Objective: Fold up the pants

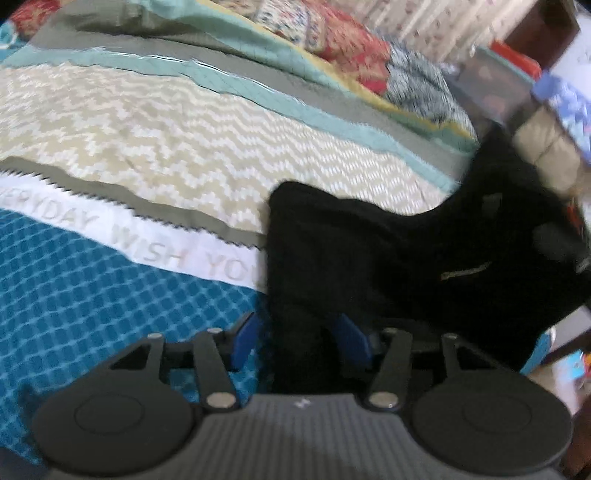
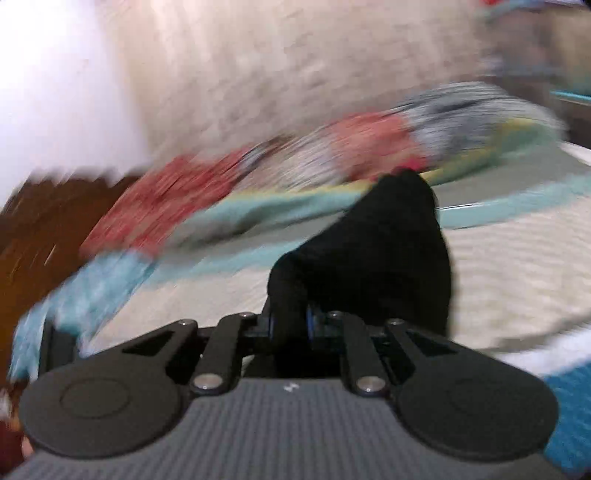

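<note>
The black pants [image 1: 388, 251] lie bunched on the patterned bedspread [image 1: 147, 140], with one part rising towards the right edge of the left wrist view. My left gripper [image 1: 300, 338] stands open over the near end of the pants. Black cloth runs between its blue pads, and a strip of bedspread shows between the left pad [image 1: 246, 334] and the cloth. In the blurred right wrist view, my right gripper [image 2: 291, 323] is shut on a fold of the pants [image 2: 376, 251]. The cloth stands up from its jaws above the bed.
A red, blue and white patchwork quilt [image 1: 332, 33] lies along the far side of the bed. Curtains [image 1: 436, 26] hang behind it. Boxes and piled items [image 1: 546, 110] stand past the bed's right end. Dark wood [image 2: 44, 229] shows at the left.
</note>
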Demonstrator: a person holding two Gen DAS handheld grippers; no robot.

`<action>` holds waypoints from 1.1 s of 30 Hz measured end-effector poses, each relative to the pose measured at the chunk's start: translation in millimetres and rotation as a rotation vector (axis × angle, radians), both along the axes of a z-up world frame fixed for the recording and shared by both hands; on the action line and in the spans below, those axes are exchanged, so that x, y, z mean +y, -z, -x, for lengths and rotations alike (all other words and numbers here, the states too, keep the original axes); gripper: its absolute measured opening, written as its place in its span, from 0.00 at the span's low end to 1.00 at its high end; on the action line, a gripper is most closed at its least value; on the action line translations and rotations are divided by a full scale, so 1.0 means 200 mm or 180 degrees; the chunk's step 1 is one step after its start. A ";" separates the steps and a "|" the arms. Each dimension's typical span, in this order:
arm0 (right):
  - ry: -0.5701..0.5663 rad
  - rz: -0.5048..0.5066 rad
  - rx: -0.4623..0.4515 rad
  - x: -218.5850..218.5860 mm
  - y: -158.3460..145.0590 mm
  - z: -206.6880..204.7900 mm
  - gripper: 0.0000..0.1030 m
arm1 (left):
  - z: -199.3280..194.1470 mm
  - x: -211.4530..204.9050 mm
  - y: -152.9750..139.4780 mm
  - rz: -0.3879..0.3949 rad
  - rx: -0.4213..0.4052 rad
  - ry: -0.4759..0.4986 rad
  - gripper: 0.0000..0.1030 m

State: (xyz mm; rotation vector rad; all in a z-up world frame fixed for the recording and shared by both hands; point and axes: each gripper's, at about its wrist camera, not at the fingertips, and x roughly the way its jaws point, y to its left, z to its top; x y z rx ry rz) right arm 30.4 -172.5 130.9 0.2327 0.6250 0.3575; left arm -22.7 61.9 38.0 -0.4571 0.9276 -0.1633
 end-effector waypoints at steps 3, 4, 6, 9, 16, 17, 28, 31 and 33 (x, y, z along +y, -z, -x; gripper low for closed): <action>-0.0540 0.0386 0.0240 0.33 0.15 -0.03 0.20 | 0.04 0.13 0.00 0.0104 0.0001 -0.0198 0.59; -0.0667 0.0507 0.0354 0.42 0.23 -0.04 0.23 | 0.05 0.16 0.01 0.0131 0.0022 -0.0265 0.59; -0.0960 0.0804 0.0671 0.55 0.42 -0.05 0.30 | 0.06 0.21 0.03 0.0177 0.0085 -0.0354 0.59; -0.1172 0.1129 0.0350 0.63 0.43 0.06 0.56 | 0.07 0.25 0.05 0.0234 0.0120 -0.0382 0.63; -0.0780 0.0384 0.0045 0.34 0.16 0.14 0.55 | -0.01 0.20 0.05 0.0507 0.0114 -0.0278 0.87; -0.0580 0.0376 -0.0009 0.27 0.15 0.17 0.54 | -0.02 0.19 0.05 0.0486 0.0107 -0.0241 0.87; 0.0584 -0.0033 0.0976 -0.10 0.46 0.15 0.53 | -0.08 0.00 0.14 0.0208 0.0496 0.0029 0.96; 0.0528 -0.0079 0.0973 -0.10 0.42 0.17 0.54 | -0.07 0.04 0.14 0.0318 0.0531 -0.0009 0.97; 0.0493 -0.0131 0.0917 -0.13 0.38 0.23 0.54 | -0.08 0.07 0.12 0.0345 0.0543 -0.0043 0.98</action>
